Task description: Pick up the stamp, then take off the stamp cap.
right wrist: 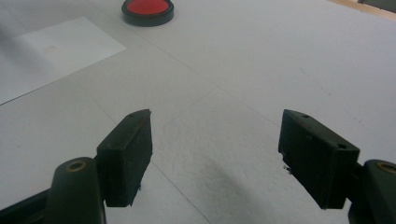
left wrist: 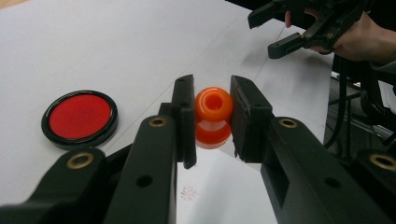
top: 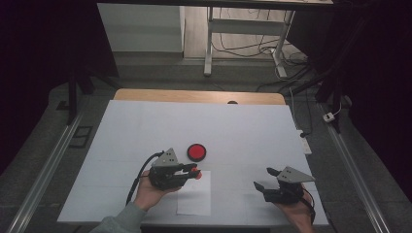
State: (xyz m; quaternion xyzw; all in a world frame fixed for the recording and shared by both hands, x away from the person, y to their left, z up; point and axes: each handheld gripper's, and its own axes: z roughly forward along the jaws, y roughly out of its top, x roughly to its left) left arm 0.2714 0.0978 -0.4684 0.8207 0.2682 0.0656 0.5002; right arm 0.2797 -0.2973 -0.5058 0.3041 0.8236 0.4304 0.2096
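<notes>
Holding an orange stamp point(left wrist: 213, 116) tight between its two black jaws, the left gripper point(top: 193, 171) hangs just over the top edge of the paper point(top: 195, 196); the stamp is off the table, pinched at its sides, with its round knob facing the camera in the left gripper view; a small red mark point(left wrist: 189, 192) shows on the paper below it. The red ink pad point(top: 197, 152) sits open on the white table point(top: 145, 126), just beyond the gripper. The right gripper point(top: 266, 178) waits well apart on the right; its jaws are wide open and hold nothing.

It looks like the stamping step is in hand; the stamp is picked up and carried. Next, I think, the stamp must go straight down, flat end first, onto the pad or the paper; it should be kept upright and pressed softly so it does not slip.
</notes>
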